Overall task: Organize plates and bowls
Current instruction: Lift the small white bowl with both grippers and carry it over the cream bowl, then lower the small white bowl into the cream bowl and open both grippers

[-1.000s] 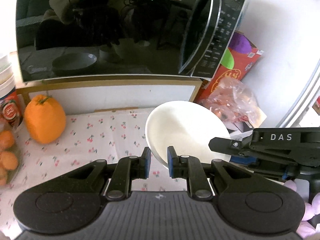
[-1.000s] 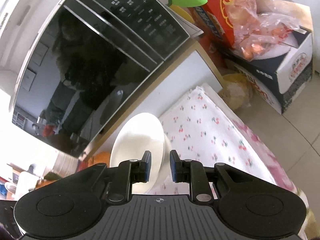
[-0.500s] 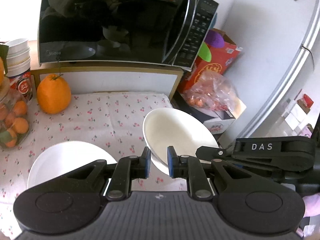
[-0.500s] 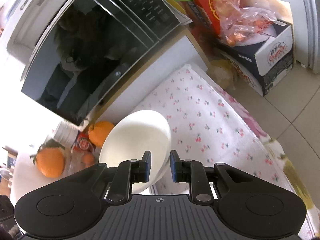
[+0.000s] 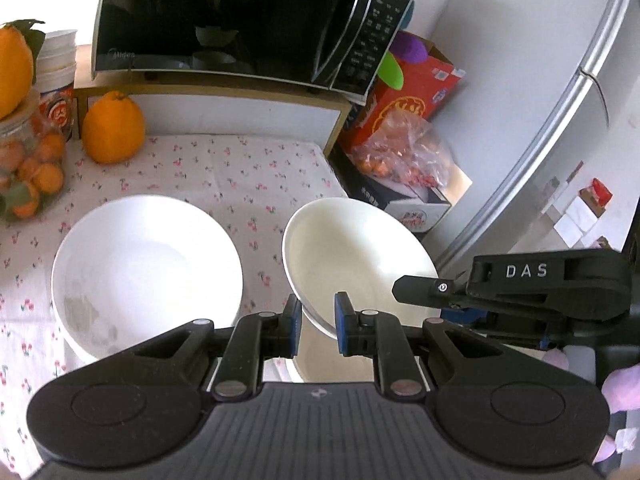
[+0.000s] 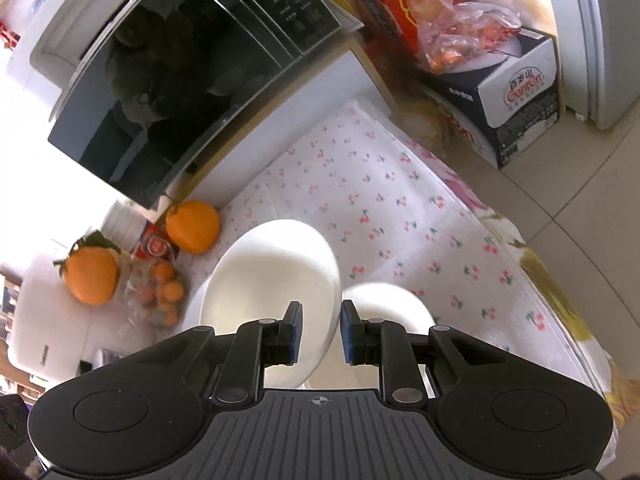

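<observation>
Bright daylight fills both views. In the right wrist view the left side is blown out to white, and the bowl (image 6: pixel 276 280) glares there. The microwave (image 5: pixel 224 16) door mirrors the room darkly. Fisheye bending curves the edges, with dark corners. Focus is mostly sharp; shadows are soft.

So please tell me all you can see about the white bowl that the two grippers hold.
The white bowl is plain, glossy, ceramic-looking, and empty. It is held tilted above the cherry-print cloth, beside a white plate. The left gripper pinches its near rim; the right gripper grips the opposite rim. Another white dish shows under it.
</observation>
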The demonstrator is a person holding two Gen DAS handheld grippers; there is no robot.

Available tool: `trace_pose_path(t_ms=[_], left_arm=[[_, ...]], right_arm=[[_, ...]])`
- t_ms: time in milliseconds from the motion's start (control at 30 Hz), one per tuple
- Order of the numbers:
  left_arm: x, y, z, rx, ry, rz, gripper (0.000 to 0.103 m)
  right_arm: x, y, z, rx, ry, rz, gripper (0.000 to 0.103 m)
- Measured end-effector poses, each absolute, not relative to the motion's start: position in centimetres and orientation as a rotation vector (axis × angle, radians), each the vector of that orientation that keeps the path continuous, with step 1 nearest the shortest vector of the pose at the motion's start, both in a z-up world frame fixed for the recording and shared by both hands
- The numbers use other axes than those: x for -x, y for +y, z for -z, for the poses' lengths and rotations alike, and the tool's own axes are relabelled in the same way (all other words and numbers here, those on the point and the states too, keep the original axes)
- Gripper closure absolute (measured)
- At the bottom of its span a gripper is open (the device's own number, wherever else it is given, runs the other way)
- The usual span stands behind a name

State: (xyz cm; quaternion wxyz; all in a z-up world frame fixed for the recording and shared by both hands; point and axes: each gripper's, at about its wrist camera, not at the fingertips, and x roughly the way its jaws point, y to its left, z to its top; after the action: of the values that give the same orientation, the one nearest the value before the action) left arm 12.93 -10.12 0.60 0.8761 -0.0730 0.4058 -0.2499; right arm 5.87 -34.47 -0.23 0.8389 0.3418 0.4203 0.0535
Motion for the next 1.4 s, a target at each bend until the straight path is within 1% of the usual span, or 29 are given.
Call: trace_pose_path(t_ms=[267,467,633,1133,1233,1267,1300,1333,1367,1400], left_arm=[[-11.5,-10.8,1.1,0.149,0.836,0.535,0.088],[-11.9,-11.8,2.4,0.132,0.860,0.529,0.088],[-11.6,-12.3,3.2,0.102,0.871,0.518,0.087],[-11.0,-13.0,3.8,0.010,0.848,0.523,0.081],[-10.8,-13.1,3.9,-0.010,0.835,0.527,0.076],[-10.7,-13.0,4.0,-0.013,0.829,0.531,0.076],[-10.6,-13.0,4.0,-0.020,0.822,0.536,0.074],[-10.5,-12.9,4.0,-0.030,0.816,0.541,0.072],[-10.4,-12.9,4.1,-0.042,0.808,0.549,0.066],[-10.2,-12.9,4.1,-0.055,0.798,0.558,0.057]], right_arm=[[-4.4,-34.5,1.9,-0.703,0.911,-0.073,0.083],[-4.2,-34.1,2.7,-0.658,0.951,-0.016,0.082],[-4.4,-34.5,3.8,-0.689,0.993,0.012,0.082],[-4.5,-34.3,3.9,-0.619,1.003,-0.011,0.080],[-4.6,-34.2,3.8,-0.598,0.999,-0.016,0.079],[-4.6,-34.2,3.8,-0.593,0.997,-0.016,0.073],[-4.6,-34.2,3.7,-0.592,0.991,-0.020,0.070],[-4.6,-34.3,3.6,-0.590,0.986,-0.020,0.063],[-4.5,-34.3,3.5,-0.588,0.980,-0.020,0.057],[-4.5,-34.4,3.4,-0.584,0.968,-0.022,0.055]])
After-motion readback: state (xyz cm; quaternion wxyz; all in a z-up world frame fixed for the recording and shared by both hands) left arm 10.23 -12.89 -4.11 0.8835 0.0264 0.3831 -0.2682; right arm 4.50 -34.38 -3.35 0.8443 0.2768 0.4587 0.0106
